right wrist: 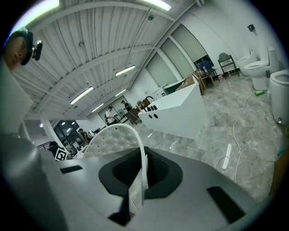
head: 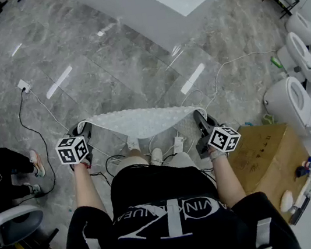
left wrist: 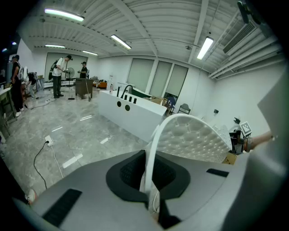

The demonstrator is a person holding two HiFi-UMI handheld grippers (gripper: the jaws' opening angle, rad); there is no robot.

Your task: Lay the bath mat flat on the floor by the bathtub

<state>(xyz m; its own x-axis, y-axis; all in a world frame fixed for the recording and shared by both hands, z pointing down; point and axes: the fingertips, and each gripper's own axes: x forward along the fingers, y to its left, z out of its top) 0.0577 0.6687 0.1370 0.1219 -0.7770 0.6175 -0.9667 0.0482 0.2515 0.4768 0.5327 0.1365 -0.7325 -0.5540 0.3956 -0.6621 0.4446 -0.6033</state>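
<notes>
sagging bath mat between both | left gripper, right gripper clamped on its ends

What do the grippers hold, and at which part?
Both hold the white bath mat: the left gripper pinches its left corner, the right gripper its right corner.

Head view downward; gripper views toward bathtub

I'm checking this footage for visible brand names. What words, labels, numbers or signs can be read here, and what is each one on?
"VIN K": part of the white print across the black shirt; the rest is creased and unclear.
Cardboard box: faint print, too blurred to read.
Marker cubes: black and white patterns only, no words.
Bottles by the box: too small to read.
</notes>
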